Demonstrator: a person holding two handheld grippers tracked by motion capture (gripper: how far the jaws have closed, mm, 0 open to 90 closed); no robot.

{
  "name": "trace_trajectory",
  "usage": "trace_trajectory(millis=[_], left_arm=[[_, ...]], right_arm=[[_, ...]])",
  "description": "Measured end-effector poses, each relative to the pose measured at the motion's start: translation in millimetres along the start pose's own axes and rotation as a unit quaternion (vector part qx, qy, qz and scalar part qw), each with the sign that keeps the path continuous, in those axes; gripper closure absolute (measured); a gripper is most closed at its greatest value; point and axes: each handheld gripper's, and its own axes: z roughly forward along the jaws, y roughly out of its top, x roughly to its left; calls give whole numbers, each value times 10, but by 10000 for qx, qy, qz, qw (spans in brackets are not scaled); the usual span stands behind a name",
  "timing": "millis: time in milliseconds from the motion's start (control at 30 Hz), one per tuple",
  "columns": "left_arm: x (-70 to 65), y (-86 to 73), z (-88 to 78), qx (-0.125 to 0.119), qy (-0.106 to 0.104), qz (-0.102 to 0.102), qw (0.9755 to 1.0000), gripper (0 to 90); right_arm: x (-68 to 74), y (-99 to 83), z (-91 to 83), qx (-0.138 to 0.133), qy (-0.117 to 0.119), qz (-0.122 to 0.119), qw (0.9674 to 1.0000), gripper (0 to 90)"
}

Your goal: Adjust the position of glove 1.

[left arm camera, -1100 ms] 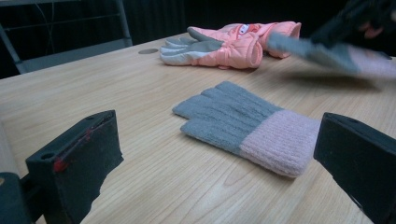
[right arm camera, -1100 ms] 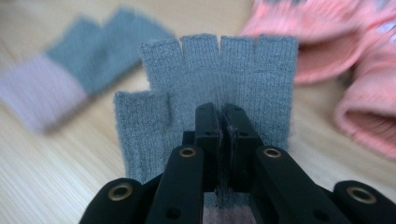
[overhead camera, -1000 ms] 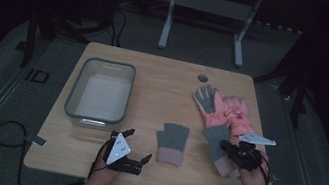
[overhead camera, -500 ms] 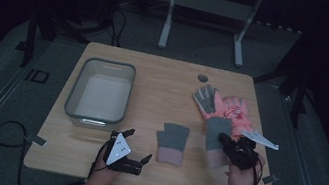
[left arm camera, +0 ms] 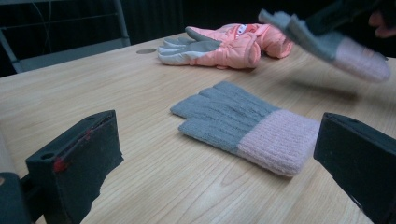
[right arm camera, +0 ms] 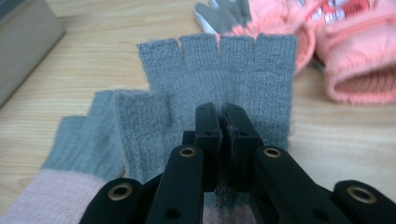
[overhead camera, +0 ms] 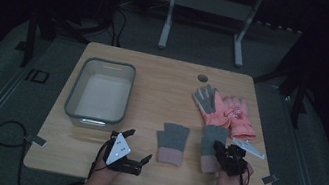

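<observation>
Right tool (right arm camera: pixel 223 122) clamped tight on a grey fingerless glove (right arm camera: pixel 219 79) with a pink cuff, jaws pinching the knit near the palm; glove lifted off the surface, fingers spread flat ahead of the jaws. Seen from above, same tool (overhead camera: pixel 226 156) and held glove (overhead camera: pixel 212 141) near the front right part of the wooden surface (overhead camera: pixel 164 80), just ahead of the right hand (overhead camera: pixel 230 182). Left tool (overhead camera: pixel 131 143) resting low at the front edge in the left hand (overhead camera: pixel 104 166), jaws wide apart, gripping nothing. Matching grey glove with pink cuff (left arm camera: pixel 247 123) lying flat on the surface between those open jaws in the left gripper view, well ahead of them and untouched; from above, between the two tools (overhead camera: pixel 173 142). Pair of pink padded gloves (overhead camera: pixel 224 110) with grey palms farther back on the right, overlapping each other. Clear plastic bin (overhead camera: pixel 100 93) on the left half of the surface, beyond the left tool.
</observation>
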Motion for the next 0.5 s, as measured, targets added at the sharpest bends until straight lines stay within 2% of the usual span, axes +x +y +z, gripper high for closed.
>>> trace_trajectory(millis=[67,167,400,500], left_arm=[[-3,0,-3,-7,-5,21,10000,2],[-1,-1,-5,-16,-20,7,10000,2],[-5,-1,-4,-13,-11,19,10000,2],[-4,-1,-4,-12,-15,18,10000,2]], right_arm=[[-10,-60,54,23,-55,94,9999,855],[-26,-140,135,88,-166,113,9998,854],[-151,-287,269,212,-478,344,9980,843],[-195,-344,314,261,-470,406,9977,828]])
